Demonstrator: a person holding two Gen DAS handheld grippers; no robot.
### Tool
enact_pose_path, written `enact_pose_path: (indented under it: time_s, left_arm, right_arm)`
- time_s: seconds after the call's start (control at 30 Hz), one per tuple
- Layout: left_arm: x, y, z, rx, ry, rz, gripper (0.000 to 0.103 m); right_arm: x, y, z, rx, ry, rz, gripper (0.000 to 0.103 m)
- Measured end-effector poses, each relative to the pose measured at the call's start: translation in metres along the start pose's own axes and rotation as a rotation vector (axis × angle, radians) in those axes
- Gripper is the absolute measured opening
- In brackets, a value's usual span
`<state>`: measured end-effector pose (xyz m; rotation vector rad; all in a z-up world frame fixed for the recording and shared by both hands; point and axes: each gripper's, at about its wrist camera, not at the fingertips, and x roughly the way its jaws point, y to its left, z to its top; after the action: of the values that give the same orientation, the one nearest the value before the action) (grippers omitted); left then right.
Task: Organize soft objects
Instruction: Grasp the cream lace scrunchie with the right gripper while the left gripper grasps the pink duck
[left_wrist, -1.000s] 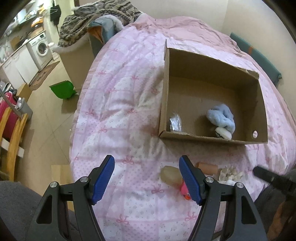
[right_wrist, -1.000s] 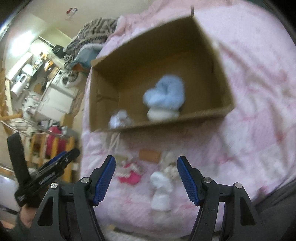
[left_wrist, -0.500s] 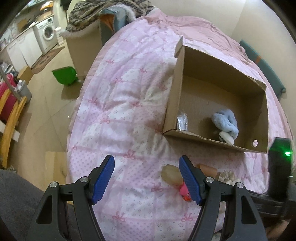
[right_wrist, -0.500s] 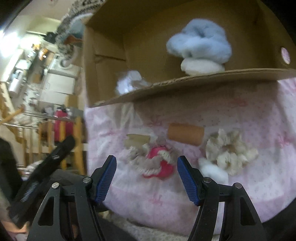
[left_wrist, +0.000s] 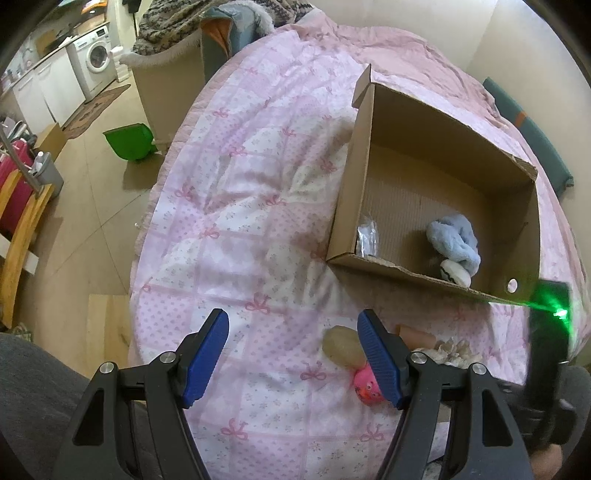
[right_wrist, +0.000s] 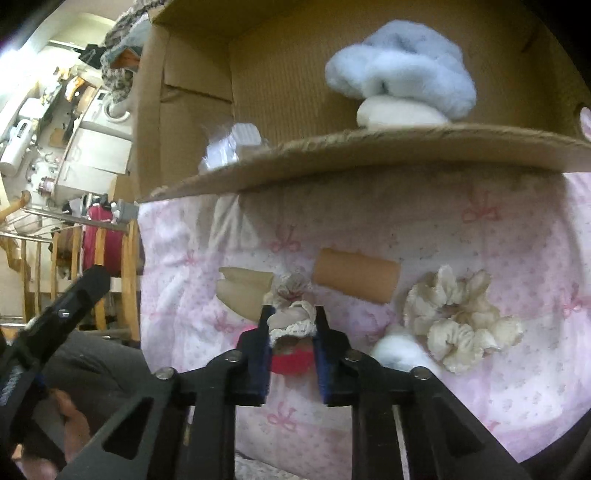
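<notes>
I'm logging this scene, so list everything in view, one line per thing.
Cardboard box: one, brown, on the quilt.
Fluffy cloth: one, light blue, in the box.
White pad: one, under the cloth.
Clear packet: one, in the box's left corner.
Pink toy: one, pink, cream cord on top, between the right jaws.
Tan roll: one, before the box.
Beige piece: one, left of the roll.
Scrunchie: one, cream, right.
Quilt: pink.
Left gripper: open, empty.
Right gripper: just closed on the toy.

The right gripper (right_wrist: 291, 325) has just closed on the pink toy (right_wrist: 291, 360) on the bed (right_wrist: 498, 398), near the box (right_wrist: 369, 144).
</notes>
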<state>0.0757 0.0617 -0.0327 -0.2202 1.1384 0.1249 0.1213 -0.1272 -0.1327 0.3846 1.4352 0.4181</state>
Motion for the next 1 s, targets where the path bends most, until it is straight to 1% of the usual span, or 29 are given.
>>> enact_pose_path:
  time_s: [0.07,0.2,0.33,0.4,0.47,0.57,0.63,0.7,0.77,0.83,0.9,0.93,0.97,1.0]
  left_arm:
    - [0.004,-0.002,-0.002,0.010,0.021,-0.001,0.070]
    - [0.018,-0.011,-0.010,0.033,0.100,-0.041,0.070]
    - [0.034,-0.031,-0.022,0.098,0.171,-0.061,0.069]
    - [0.038,-0.040,-0.027,0.129,0.177,-0.050,0.069]
    - [0.043,-0.050,-0.033,0.157,0.188,-0.062,0.069]
    - [0.049,-0.061,-0.039,0.181,0.209,-0.072,0.069]
    - [0.052,-0.066,-0.042,0.191,0.220,-0.070,0.069]
    - [0.055,-0.069,-0.044,0.200,0.225,-0.068,0.067]
    - [0.058,-0.073,-0.046,0.219,0.232,-0.071,0.064]
    - [0.061,-0.079,-0.048,0.238,0.237,-0.082,0.064]
    - [0.063,-0.082,-0.048,0.249,0.230,-0.079,0.054]
    - [0.063,-0.082,-0.048,0.252,0.227,-0.077,0.039]
    - [0.064,-0.083,-0.048,0.256,0.235,-0.086,0.026]
    - [0.065,-0.083,-0.049,0.258,0.250,-0.093,0.025]
  right_arm:
    - [-0.013,-0.001,0.001,-0.010,-0.021,0.004,0.019]
    - [-0.041,-0.002,0.003,-0.028,-0.063,0.031,0.019]
    - [-0.070,-0.012,0.004,-0.021,-0.094,0.064,0.019]
    - [-0.080,-0.017,0.002,-0.018,-0.115,0.082,0.019]
    - [-0.090,-0.022,0.000,-0.023,-0.134,0.088,0.019]
    - [-0.091,-0.029,-0.007,-0.039,-0.155,0.049,0.019]
    - [-0.087,-0.040,-0.010,-0.016,-0.151,0.045,0.019]
    - [-0.086,-0.047,-0.011,0.015,-0.156,0.045,0.019]
    - [-0.086,-0.047,-0.010,0.017,-0.175,0.038,0.019]
    - [-0.087,-0.046,-0.009,0.017,-0.183,0.054,0.019]
    - [-0.087,-0.047,-0.009,0.017,-0.185,0.063,0.019]
    - [-0.087,-0.047,-0.010,0.016,-0.185,0.064,0.019]
    - [-0.087,-0.047,-0.010,0.015,-0.186,0.064,0.019]
    - [-0.088,-0.047,-0.010,0.016,-0.186,0.064,0.019]
